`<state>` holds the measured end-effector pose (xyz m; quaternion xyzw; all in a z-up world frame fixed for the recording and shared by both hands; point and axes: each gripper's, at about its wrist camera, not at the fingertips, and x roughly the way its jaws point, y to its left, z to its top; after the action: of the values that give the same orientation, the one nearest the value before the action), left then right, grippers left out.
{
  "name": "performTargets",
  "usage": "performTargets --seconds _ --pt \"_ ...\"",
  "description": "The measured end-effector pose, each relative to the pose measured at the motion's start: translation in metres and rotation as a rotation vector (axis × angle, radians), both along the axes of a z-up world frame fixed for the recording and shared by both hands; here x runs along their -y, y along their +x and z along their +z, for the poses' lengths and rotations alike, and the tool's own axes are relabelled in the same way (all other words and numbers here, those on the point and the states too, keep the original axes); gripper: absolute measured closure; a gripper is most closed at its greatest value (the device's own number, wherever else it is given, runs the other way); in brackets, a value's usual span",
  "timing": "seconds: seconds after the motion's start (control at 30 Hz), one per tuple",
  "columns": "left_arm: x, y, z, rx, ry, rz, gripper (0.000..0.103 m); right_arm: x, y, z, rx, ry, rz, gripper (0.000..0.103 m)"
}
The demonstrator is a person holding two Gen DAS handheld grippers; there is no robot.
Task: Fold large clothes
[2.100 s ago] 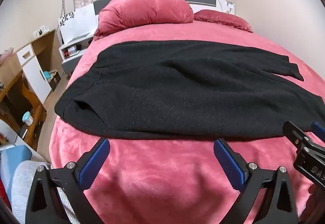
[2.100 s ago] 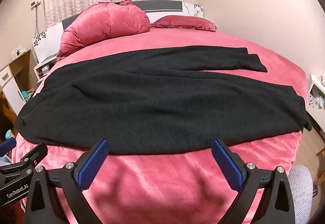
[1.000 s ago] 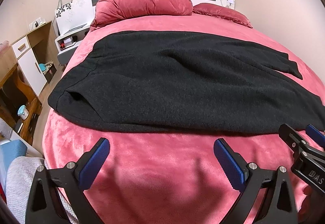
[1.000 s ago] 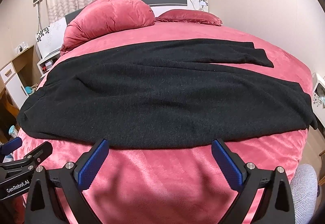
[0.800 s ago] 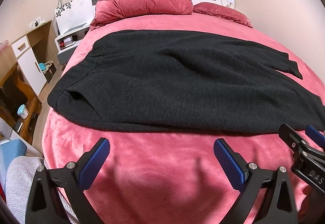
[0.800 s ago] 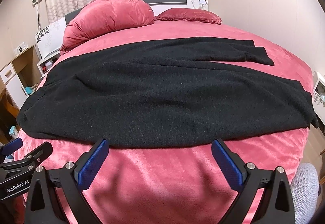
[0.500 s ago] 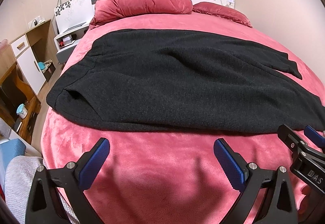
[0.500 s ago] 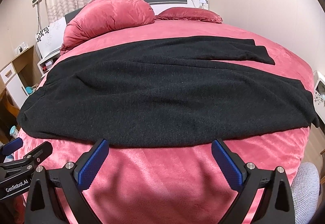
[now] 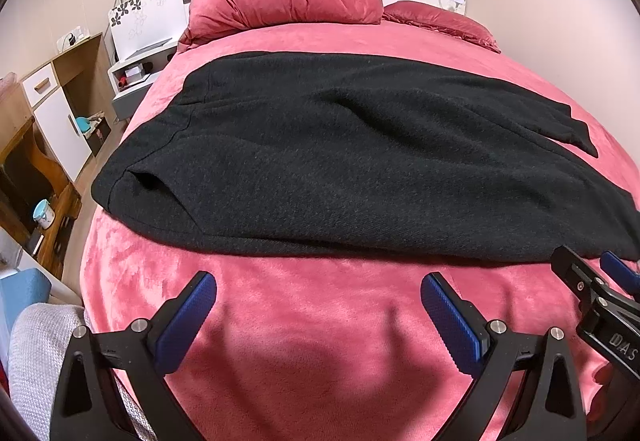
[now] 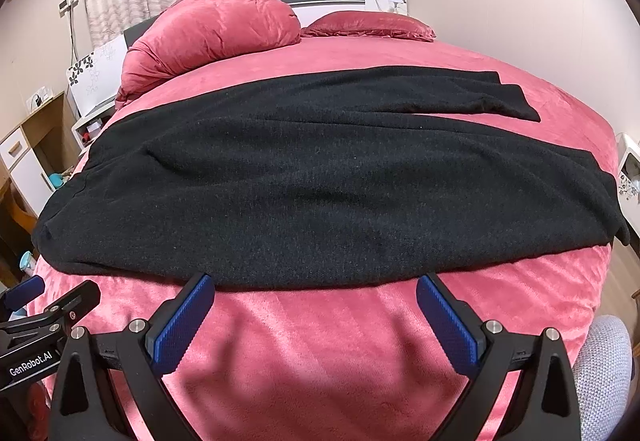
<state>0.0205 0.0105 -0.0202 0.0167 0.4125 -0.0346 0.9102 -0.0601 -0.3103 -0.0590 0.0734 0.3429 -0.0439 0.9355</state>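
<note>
Black garment [image 9: 360, 161] lies spread flat across the red bed [image 9: 320, 321], widthwise — one narrow part reaching out on the headboard side, a small fold at its left corner. Left claw [image 9: 318, 305] wide apart, empty, hovering above bare bedspread just short of the garment's near hem. Right claw [image 10: 314, 305] likewise wide apart and empty — its blue fingertips [image 10: 188, 309] right at the near hem; contact cannot be told. Beyond the garment, a bundled red duvet [image 10: 216, 29] and a flat red pillow [image 10: 368, 25] sit at the headboard.
</note>
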Motion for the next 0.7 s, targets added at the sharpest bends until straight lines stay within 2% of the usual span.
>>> performTargets --seconds 0.57,0.7 --pt "-0.009 0.008 -0.003 -0.027 -0.027 0.001 0.000 0.003 0.002 -0.001 -0.001 0.011 -0.006 0.000" --pt "-0.014 0.011 -0.007 -0.058 -0.096 -0.032 0.000 0.006 0.005 -0.004 -0.008 0.036 0.002 0.000"
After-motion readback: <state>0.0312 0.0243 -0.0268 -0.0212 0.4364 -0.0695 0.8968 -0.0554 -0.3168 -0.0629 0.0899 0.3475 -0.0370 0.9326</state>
